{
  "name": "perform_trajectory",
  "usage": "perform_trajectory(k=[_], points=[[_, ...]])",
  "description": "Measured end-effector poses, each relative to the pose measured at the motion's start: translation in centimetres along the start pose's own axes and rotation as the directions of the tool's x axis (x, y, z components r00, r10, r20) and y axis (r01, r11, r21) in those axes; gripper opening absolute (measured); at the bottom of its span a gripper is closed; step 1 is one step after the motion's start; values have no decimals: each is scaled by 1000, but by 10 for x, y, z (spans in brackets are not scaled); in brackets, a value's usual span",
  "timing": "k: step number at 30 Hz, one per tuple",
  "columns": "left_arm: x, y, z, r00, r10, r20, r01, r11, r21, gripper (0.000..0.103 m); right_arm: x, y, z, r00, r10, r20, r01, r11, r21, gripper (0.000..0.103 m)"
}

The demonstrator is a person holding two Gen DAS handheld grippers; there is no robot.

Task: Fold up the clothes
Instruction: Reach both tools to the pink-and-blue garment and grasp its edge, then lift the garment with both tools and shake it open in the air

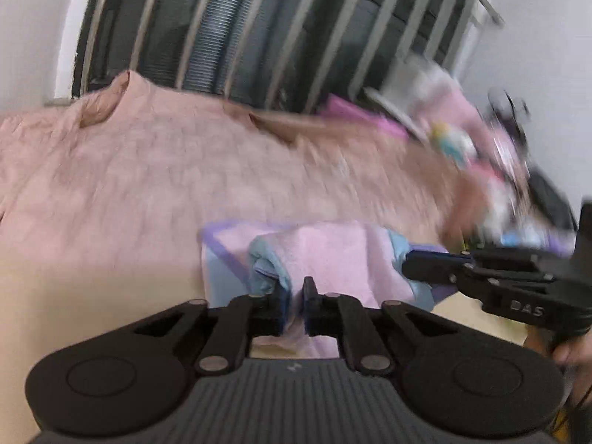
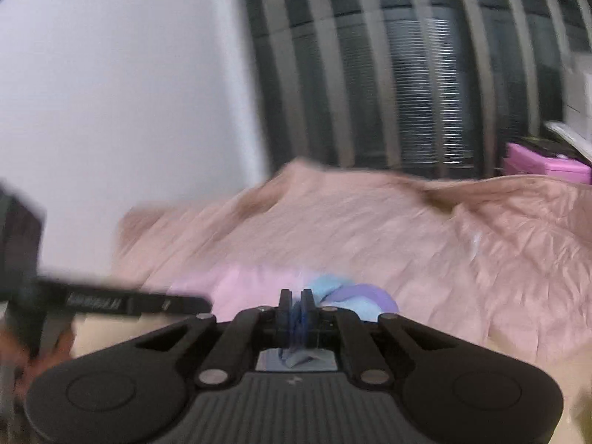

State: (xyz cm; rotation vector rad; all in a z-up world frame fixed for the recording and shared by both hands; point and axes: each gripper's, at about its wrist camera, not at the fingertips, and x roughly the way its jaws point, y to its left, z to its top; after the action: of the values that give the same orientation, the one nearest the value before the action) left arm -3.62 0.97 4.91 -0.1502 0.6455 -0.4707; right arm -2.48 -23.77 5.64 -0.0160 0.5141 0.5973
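A small pink garment (image 1: pixel 325 251) with light-blue and purple trim lies bunched on the bed, in front of a pink quilt (image 1: pixel 148 166). My left gripper (image 1: pixel 294 288) is shut on its near edge, with pink fabric pinched between the pads. My right gripper (image 1: pixel 410 262) comes in from the right and is shut on the garment's blue right edge. In the right wrist view, the right gripper (image 2: pixel 296 298) has blue cloth squeezed between its fingers, and the garment (image 2: pixel 251 285) spreads out to the left. The left gripper (image 2: pixel 205 301) reaches in from the left, blurred.
The pink quilt (image 2: pixel 407 240) covers the bed behind the garment. A barred dark window (image 1: pixel 259 37) stands behind the bed. A heap of colourful clothes (image 1: pixel 462 137) lies at the right, and a magenta box (image 2: pixel 544 164) sits by the window. Bare beige sheet (image 1: pixel 92 296) lies near left.
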Motion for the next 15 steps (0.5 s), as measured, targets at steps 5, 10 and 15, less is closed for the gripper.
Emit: perform_trajectory(k=[5, 10, 15], points=[[-37, 3, -38, 999, -18, -32, 17, 999, -30, 61, -40, 39, -60, 979, 160, -124, -163, 986, -19, 60], [-7, 19, 4, 996, 89, -31, -91, 994, -64, 64, -34, 8, -43, 999, -40, -17, 42, 996, 83, 76], [67, 18, 26, 956, 224, -187, -217, 974, 58, 62, 17, -21, -42, 967, -148, -206, 185, 966, 178, 38]])
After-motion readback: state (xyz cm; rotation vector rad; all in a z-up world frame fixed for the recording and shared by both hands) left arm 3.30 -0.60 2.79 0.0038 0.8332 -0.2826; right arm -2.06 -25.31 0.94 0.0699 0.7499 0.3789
